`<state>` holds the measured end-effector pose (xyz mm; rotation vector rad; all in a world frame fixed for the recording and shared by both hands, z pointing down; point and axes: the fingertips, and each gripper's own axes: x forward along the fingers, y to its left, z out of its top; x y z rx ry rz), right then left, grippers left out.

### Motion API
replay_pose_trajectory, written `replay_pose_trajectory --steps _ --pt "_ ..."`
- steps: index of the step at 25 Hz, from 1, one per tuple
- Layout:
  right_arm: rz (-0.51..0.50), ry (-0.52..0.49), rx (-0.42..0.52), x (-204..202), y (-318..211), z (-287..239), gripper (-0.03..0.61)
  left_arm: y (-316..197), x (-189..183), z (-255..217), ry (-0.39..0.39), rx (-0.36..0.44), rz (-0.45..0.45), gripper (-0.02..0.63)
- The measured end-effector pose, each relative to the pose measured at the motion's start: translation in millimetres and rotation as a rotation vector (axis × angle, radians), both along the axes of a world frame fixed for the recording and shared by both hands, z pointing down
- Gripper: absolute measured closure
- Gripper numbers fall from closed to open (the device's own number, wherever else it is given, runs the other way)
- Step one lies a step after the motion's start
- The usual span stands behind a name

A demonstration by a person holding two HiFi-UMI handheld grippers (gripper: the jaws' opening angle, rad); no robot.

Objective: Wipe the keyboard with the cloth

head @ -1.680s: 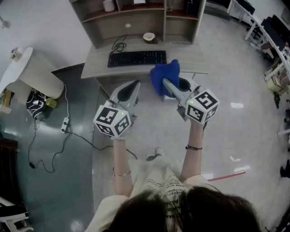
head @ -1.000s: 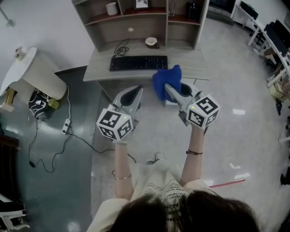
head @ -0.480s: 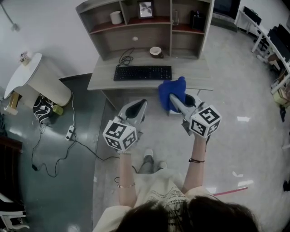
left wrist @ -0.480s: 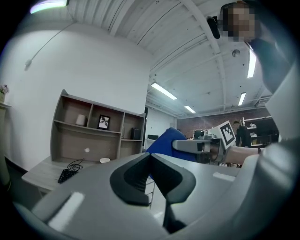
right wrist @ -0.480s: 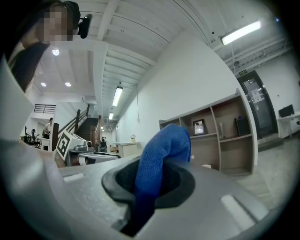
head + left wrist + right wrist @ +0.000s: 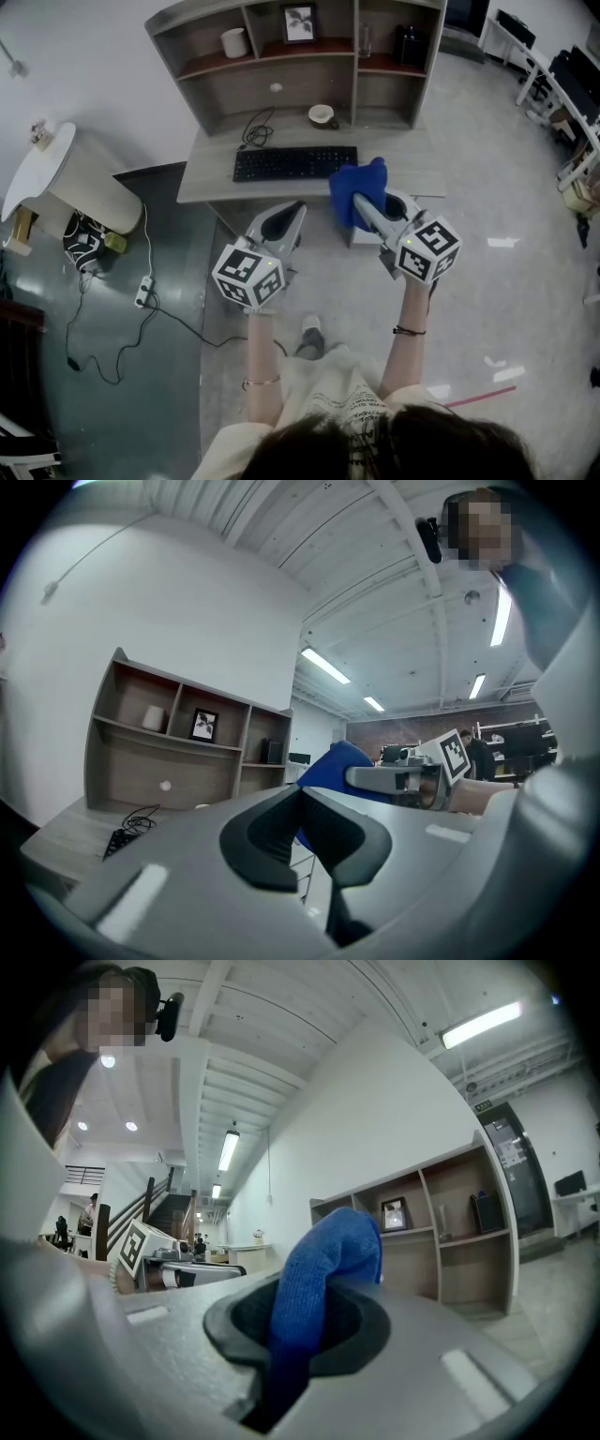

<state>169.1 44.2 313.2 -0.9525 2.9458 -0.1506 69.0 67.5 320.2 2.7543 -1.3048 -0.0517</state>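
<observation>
Overhead view, looking steeply down on a person with both forearms raised and a gripper in each hand, facing a grey desk (image 6: 211, 173). Right gripper (image 6: 360, 201) with jaws clamped tight on a blue cloth (image 6: 349, 190), bunched and standing up past the jaw tips (plain in the right gripper view too, with the cloth (image 6: 328, 1260) pinched in the narrow slot of the right gripper (image 6: 298, 1335) and a rounded fold poking upward). Cloth held up in the air, overlapping the desk's front edge in the overhead view, just right of the black keyboard (image 6: 294, 162); contact with either impossible to tell. Left gripper (image 6: 284, 217) lower and further left, short of the desk, jaws closed against each other with nothing between them, as seen in the left gripper view (image 6: 302, 794). Keyboard lying flat near the middle of the desk, parallel to its front edge. Behind it, a coiled black cable (image 6: 255, 129) and a small bowl (image 6: 322, 114). Above the desk, a shelf unit (image 6: 375, 84) with a white cup (image 6: 234, 42) and a framed picture (image 6: 300, 22). On the floor to the left, a round white table (image 6: 42, 164) and a power strip (image 6: 143, 291) with trailing cords.
</observation>
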Motion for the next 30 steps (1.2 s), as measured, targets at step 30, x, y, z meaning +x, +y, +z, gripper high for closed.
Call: replay_pose_trajectory --steps 30 --pt "0.140 -0.001 -0.050 -55 -121 28 0.526 -135 -52 29 0.021 -0.053 0.177 0.617"
